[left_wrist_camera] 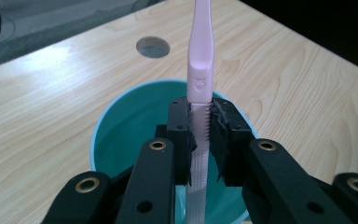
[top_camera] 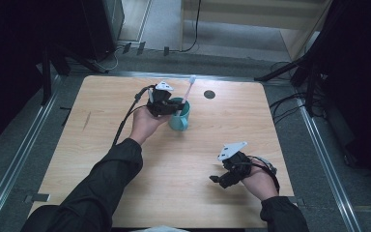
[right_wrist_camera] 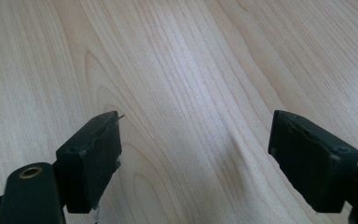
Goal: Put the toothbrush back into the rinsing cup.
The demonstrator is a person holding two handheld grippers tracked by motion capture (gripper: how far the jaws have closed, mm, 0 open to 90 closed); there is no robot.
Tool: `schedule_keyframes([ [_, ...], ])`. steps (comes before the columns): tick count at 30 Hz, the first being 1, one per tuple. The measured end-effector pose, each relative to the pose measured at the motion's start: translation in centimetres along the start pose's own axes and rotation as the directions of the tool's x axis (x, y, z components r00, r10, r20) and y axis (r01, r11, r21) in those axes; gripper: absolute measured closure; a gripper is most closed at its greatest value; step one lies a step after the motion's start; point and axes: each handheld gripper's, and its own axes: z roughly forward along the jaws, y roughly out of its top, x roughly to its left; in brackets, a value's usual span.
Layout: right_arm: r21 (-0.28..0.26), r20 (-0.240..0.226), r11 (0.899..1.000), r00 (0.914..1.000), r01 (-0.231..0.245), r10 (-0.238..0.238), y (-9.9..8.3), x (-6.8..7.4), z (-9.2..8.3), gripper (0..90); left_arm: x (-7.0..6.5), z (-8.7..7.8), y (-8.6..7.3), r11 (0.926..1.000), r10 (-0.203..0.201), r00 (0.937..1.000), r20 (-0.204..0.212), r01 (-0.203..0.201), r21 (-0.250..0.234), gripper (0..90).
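- Left tool [top_camera: 170, 107], upper centre of the high view — clenched on a pink toothbrush [left_wrist_camera: 199, 70] over the teal cup [left_wrist_camera: 121, 126].
- Right tool [right_wrist_camera: 196, 158] — released, jaws wide above the bare table [right_wrist_camera: 182, 60].

The left gripper [top_camera: 170, 107] sits at upper centre of the high view, jaws clamped together on something thin. The right gripper [top_camera: 222, 177], lower right, has jaws spread wide
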Motion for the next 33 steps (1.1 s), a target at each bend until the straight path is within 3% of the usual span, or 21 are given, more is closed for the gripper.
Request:
schedule_keyframes([
  [13,0.004,-0.001,1.000,1.0000,0.007,-0.007,0.0,0.0,0.1,17.0,0.4,0.4,-0.9,0.9991,-0.015,0.9999,-0.007,0.015,0.040,78.4],
  [22,0.007,-0.006,1.000,0.9999,0.014,-0.014,0.1,0.0,0.2,17.0,0.5,0.2,-0.9,0.9989,-0.027,0.9996,-0.005,0.027,0.038,79.4],
  [30,0.009,-0.007,1.000,0.9999,0.015,-0.015,0.1,0.0,0.2,17.0,0.2,-0.9,-0.4,0.9994,-0.007,0.9999,-0.009,0.008,0.034,77.0],
  [33,0.010,-0.007,1.000,0.9999,0.015,-0.015,0.1,0.0,0.2,17.0,-0.1,-1.8,-0.1,0.9994,-0.012,0.9999,0.008,0.012,0.034,74.0],
])
